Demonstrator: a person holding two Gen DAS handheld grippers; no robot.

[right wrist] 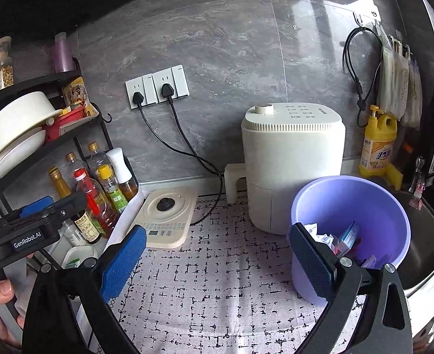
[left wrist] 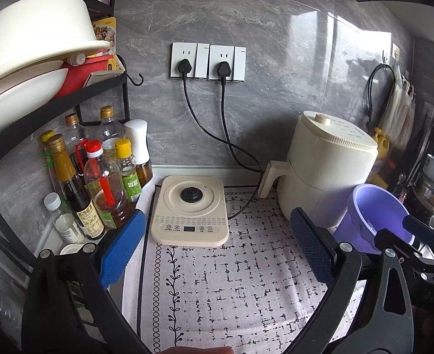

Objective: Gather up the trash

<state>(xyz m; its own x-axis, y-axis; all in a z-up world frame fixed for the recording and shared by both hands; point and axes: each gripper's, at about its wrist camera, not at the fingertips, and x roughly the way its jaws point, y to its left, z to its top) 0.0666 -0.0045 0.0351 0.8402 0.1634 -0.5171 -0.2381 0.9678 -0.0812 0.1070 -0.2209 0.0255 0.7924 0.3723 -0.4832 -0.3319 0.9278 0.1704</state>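
A purple plastic bin [right wrist: 376, 206] stands on the patterned mat at the right, in front of the cream appliance; crumpled paper [right wrist: 320, 234] and a small blue carton [right wrist: 348, 237] lie inside it. In the left wrist view the same bin [left wrist: 376, 206] shows at the right edge. My right gripper [right wrist: 217, 253] is open over the mat, its right finger just in front of the bin wall, nothing between the pads. My left gripper [left wrist: 217, 244] is open too, over the mat before the kettle base. The left gripper's body [right wrist: 31, 224] appears at the far left of the right wrist view.
A cream kettle base [left wrist: 190, 209] sits on the white patterned mat [left wrist: 231, 289]. A cream air fryer [right wrist: 293, 165] stands at the back. Oil and sauce bottles [left wrist: 99, 177] crowd under a black rack with bowls at left. A sink [right wrist: 423, 244] lies right, with a yellow detergent bottle [right wrist: 378, 141].
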